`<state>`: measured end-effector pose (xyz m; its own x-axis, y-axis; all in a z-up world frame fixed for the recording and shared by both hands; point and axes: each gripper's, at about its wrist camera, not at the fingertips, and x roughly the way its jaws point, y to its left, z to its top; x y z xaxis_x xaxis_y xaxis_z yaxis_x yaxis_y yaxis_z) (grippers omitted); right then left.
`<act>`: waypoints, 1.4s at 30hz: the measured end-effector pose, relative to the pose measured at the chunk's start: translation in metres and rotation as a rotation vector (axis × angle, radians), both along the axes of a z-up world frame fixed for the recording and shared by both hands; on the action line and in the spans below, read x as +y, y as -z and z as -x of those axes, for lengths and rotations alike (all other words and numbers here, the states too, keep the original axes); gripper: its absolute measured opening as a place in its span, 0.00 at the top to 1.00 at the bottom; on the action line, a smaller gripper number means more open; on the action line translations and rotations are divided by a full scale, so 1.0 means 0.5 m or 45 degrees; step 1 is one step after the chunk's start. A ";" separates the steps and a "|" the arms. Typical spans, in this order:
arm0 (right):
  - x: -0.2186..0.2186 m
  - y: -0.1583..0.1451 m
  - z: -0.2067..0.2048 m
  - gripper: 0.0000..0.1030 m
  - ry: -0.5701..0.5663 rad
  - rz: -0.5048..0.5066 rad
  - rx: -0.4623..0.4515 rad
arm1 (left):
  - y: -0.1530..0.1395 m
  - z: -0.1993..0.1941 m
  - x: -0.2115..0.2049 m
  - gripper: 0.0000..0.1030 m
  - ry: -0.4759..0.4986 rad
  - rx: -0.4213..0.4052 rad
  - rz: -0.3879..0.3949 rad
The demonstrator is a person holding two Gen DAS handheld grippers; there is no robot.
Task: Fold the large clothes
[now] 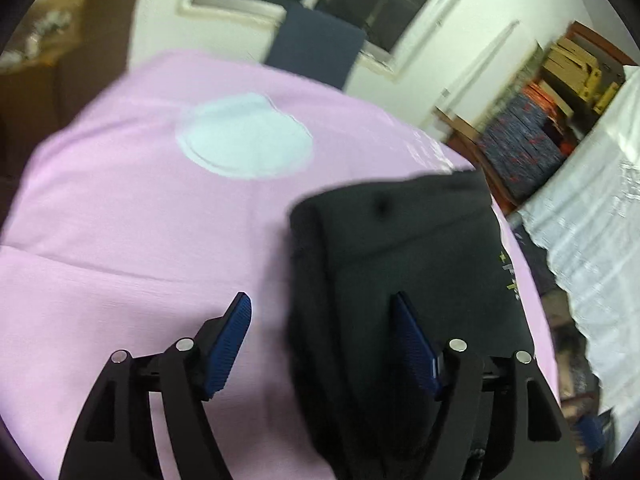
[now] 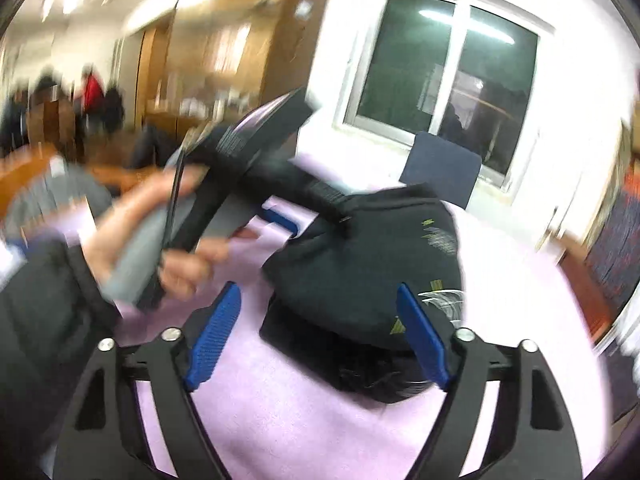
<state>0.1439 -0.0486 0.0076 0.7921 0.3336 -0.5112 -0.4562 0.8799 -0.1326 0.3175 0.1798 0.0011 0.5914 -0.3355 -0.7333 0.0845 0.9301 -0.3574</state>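
Observation:
A black garment (image 1: pixel 400 280) with a small yellow and white print lies folded into a compact bundle on a pink cloth (image 1: pixel 140 240) that covers the table. My left gripper (image 1: pixel 322 344) is open and empty, low over the cloth at the bundle's left edge. In the right wrist view the same bundle (image 2: pixel 360 264) lies just ahead of my right gripper (image 2: pixel 318 332), which is open and empty above its near edge. The left gripper (image 2: pixel 280 216) and the hand holding it show at the bundle's far left side.
A white round patch (image 1: pixel 244 136) marks the pink cloth. A dark blue chair back (image 1: pixel 316 48) stands behind the table under a window (image 2: pixel 444 76). A white lace-covered surface (image 1: pixel 592 208) and stacked boxes (image 1: pixel 520 148) are to the right.

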 end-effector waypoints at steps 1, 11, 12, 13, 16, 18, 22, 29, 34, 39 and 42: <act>-0.030 -0.020 0.000 0.35 0.003 -0.081 0.008 | -0.013 0.011 0.004 0.30 -0.024 -0.037 -0.015; -0.184 0.046 -0.242 0.80 0.255 -0.392 0.420 | -0.076 0.102 -0.088 0.30 0.162 -0.297 -0.034; -0.177 0.060 -0.246 0.79 0.252 -0.400 0.415 | -0.062 0.099 -0.106 0.30 0.185 -0.273 -0.074; -0.161 0.065 -0.246 0.78 0.231 -0.394 0.406 | -0.044 0.091 -0.125 0.30 0.201 -0.235 -0.135; -0.110 0.071 -0.258 0.74 0.175 -0.372 0.412 | -0.002 0.060 -0.125 0.26 0.160 -0.158 -0.185; -0.083 0.088 -0.266 0.74 0.189 -0.305 0.401 | 0.019 0.042 -0.096 0.27 0.133 -0.069 -0.103; -0.092 0.097 -0.272 0.76 0.185 -0.333 0.389 | 0.091 0.009 -0.075 0.19 0.091 0.085 -0.038; -0.093 0.096 -0.266 0.76 0.181 -0.339 0.402 | 0.082 0.033 -0.069 0.11 0.050 0.044 -0.088; -0.142 0.052 -0.247 0.55 0.180 -0.430 0.335 | 0.026 0.069 -0.069 0.12 0.013 -0.115 -0.143; -0.191 0.036 -0.264 0.48 0.277 -0.414 0.277 | 0.031 0.072 -0.072 0.11 0.008 -0.102 -0.169; -0.215 0.068 -0.293 0.52 0.329 -0.441 0.360 | 0.053 0.053 -0.103 0.11 0.025 -0.047 -0.255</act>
